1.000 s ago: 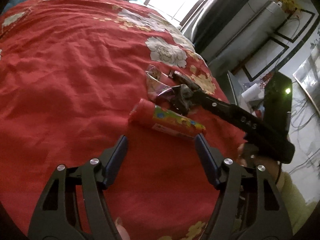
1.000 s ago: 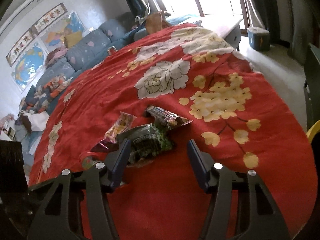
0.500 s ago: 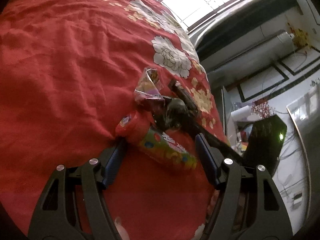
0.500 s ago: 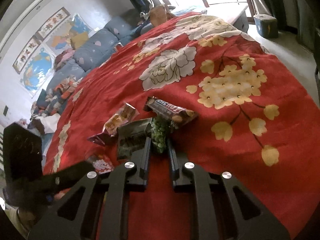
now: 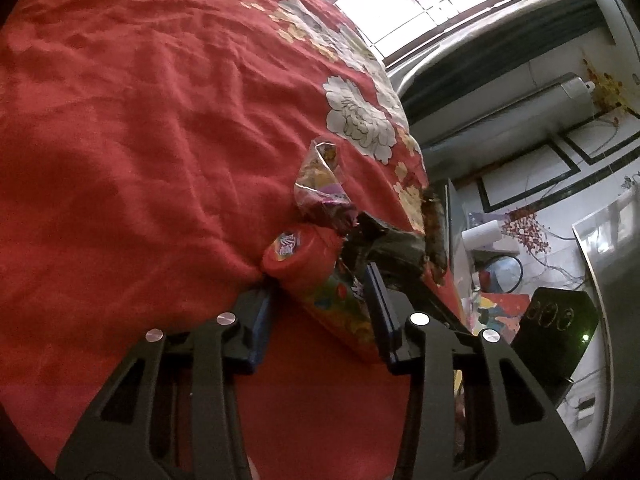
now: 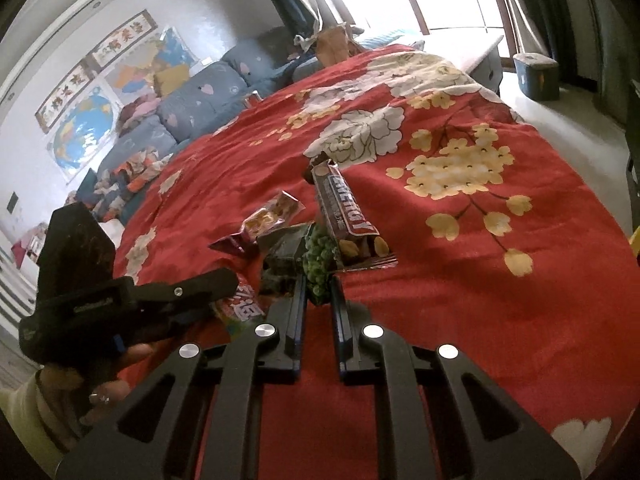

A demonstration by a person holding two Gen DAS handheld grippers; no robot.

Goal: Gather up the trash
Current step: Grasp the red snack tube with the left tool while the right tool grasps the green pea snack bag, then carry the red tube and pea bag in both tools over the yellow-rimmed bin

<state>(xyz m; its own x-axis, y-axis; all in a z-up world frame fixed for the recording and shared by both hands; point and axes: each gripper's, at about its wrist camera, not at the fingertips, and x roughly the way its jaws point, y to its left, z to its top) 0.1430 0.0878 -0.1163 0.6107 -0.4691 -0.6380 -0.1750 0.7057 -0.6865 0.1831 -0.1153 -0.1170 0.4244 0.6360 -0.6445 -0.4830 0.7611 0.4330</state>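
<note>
Several pieces of trash lie on a red flowered bedspread (image 5: pixel 140 128). My left gripper (image 5: pixel 320 288) has closed on a red candy tube (image 5: pixel 316 276) with a colourful label; both fingers touch it. My right gripper (image 6: pixel 318 284) is shut on a dark green snack wrapper (image 6: pixel 316 256), which also shows in the left wrist view (image 5: pixel 396 248). A brown chocolate bar wrapper (image 6: pixel 344 208) lies just beyond it. A crinkled yellow-purple wrapper (image 6: pixel 268 216) lies to its left and also shows in the left wrist view (image 5: pixel 320 184).
The bed edge falls away on the right of the left wrist view, above a cluttered floor (image 5: pixel 500 248). Blue pillows (image 6: pixel 192 100) and a paper bag (image 6: pixel 332 42) lie at the head of the bed. A grey bin (image 6: pixel 534 74) stands on the floor by the window.
My left gripper moved forward and closed from wide open onto the candy tube. My right gripper went from open to shut on the green wrapper and lifted it slightly.
</note>
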